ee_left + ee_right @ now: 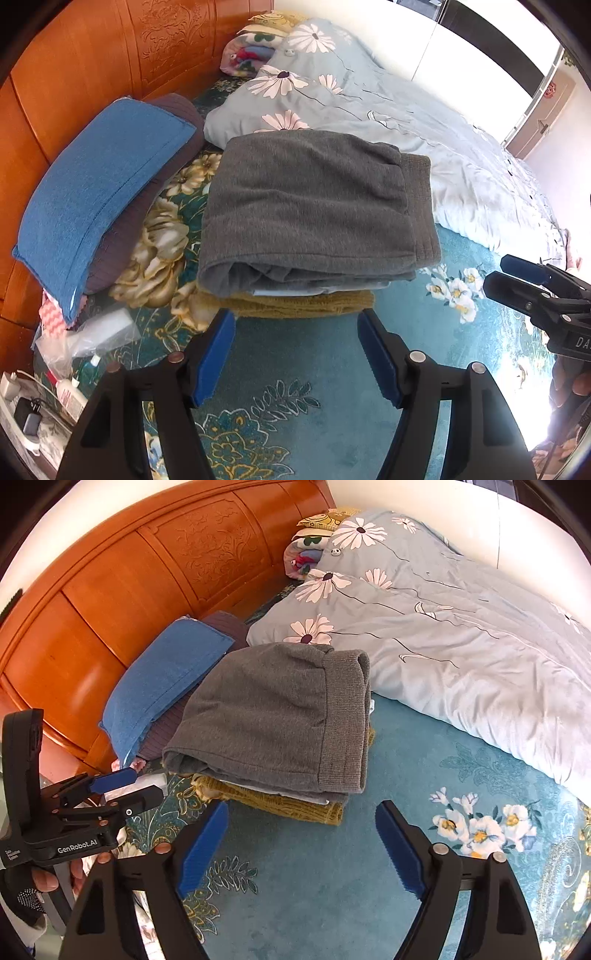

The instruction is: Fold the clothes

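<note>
Left wrist view: the folded grey garment (314,206) is seen stacked on a mustard one (295,301); both the left gripper (295,358) and the right gripper (301,849) are spread, empty. The stack should be left undisturbed.

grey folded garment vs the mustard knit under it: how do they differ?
The grey garment tops the stack; the mustard knit lies at the bottom, only its front edge showing. Grey is smooth fleece with a ribbed band; mustard is a coarse, chunky knit. Both are folded flat on the teal bedspread.
</note>
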The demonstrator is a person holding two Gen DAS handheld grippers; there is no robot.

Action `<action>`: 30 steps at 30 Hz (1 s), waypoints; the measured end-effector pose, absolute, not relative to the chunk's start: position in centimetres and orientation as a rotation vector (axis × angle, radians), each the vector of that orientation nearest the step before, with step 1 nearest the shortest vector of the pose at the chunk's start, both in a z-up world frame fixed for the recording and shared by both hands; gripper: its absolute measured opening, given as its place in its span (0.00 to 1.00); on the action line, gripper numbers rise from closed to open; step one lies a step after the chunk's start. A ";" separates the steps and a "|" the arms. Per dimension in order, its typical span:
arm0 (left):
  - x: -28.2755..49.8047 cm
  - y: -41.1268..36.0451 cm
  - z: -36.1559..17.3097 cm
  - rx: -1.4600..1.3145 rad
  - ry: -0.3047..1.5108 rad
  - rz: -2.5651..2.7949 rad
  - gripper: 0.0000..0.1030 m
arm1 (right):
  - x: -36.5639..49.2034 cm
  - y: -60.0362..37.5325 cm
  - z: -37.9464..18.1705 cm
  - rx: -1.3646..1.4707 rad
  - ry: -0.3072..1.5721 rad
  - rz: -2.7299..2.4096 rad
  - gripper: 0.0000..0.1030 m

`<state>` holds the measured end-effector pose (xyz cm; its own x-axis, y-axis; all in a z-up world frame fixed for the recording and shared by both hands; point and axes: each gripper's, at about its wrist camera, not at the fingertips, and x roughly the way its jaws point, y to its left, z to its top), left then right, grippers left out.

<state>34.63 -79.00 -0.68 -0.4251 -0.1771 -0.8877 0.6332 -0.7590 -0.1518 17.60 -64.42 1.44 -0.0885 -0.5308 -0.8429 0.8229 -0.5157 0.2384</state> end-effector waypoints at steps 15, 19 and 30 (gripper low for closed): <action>38.1 -71.6 0.8 1.225 0.716 -2.132 0.88 | 21.0 -57.6 3.3 1.163 0.370 -1.782 1.00; 39.2 -70.1 0.8 1.214 0.712 -2.119 0.88 | 22.2 -56.4 3.0 1.167 0.387 -1.765 1.00; 41.4 -67.1 0.7 1.193 0.716 -2.097 0.88 | 24.8 -53.9 2.7 1.164 0.408 -1.739 1.00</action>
